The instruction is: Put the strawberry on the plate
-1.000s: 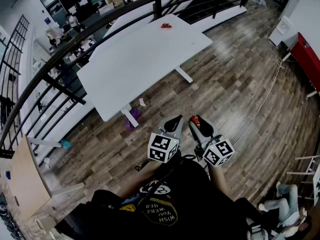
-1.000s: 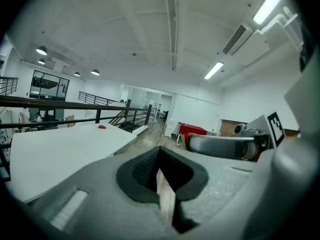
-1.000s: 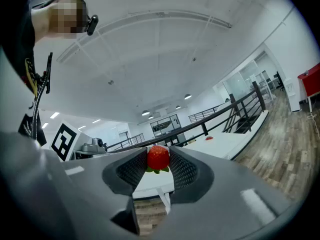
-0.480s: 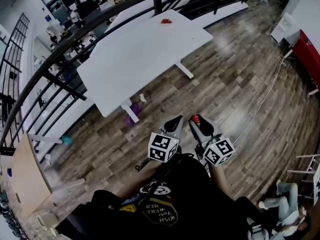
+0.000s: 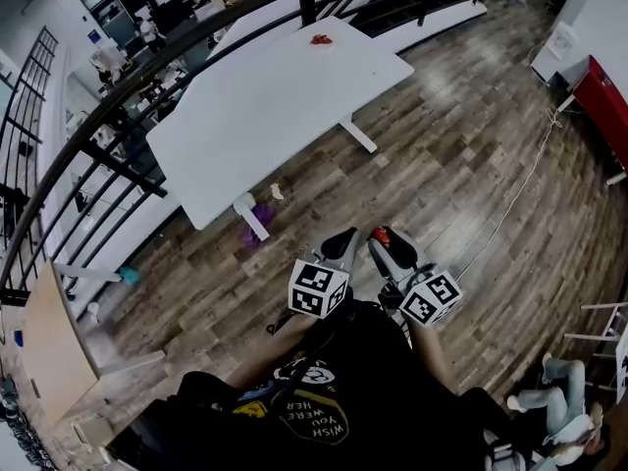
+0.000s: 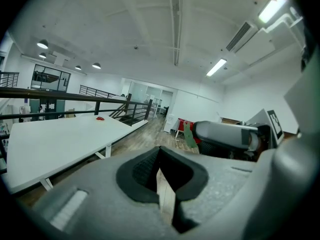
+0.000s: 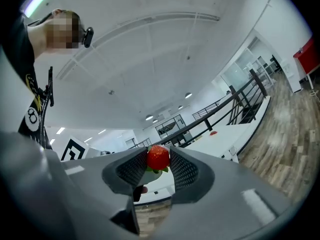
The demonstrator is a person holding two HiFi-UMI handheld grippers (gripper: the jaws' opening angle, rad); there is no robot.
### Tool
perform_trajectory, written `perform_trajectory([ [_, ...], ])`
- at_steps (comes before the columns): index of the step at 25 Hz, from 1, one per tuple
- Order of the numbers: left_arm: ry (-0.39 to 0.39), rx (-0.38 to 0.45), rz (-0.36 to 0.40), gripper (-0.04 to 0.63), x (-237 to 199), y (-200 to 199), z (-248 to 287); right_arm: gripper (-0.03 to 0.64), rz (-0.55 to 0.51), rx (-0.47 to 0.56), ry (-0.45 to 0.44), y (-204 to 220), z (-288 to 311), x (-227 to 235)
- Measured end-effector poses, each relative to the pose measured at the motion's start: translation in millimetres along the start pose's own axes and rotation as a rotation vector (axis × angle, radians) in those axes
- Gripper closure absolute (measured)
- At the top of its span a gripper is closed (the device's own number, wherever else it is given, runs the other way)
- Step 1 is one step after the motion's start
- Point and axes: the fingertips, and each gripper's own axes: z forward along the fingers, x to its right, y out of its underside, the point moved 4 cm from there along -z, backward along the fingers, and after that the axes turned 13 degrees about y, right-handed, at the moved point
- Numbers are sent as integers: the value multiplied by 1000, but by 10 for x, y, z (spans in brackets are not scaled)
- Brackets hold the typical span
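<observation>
A red strawberry [image 7: 158, 157] with green leaves sits pinched between the pads of my right gripper [image 7: 158, 160], which is shut on it. In the head view the strawberry [image 5: 381, 235] shows at the tip of the right gripper [image 5: 385, 240], held close in front of the person's body above the wooden floor. My left gripper [image 5: 344, 240] hangs beside it, and its jaws [image 6: 159, 156] meet at the tips with nothing between them. A small red thing [image 5: 321, 39] lies near the far end of a long white table [image 5: 265, 106]; it is too small to tell what it is.
The white table stands some way ahead on plank flooring, with a dark railing [image 5: 147, 81] behind it. A red cabinet [image 5: 606, 116] is at the right wall, a cable [image 5: 520, 189] runs across the floor, and small purple litter [image 5: 257, 226] lies by a table leg.
The table has slid slightly up and left in the head view. Both grippers keep their place before the body, the strawberry still in the right one.
</observation>
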Motion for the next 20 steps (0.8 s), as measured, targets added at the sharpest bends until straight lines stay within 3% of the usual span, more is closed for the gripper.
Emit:
perform_trajectory([
  [7,46,-47,17,592,59,74,153,477,11,-29,11,21,18,155],
  [14,0,-13,8,591,-486,-185,-101,476,24,-51,-9,16,540,-65],
  [20,5,14,3,592,-978,-347,-300,477,-12,-52,-23,-25,1074,-335],
])
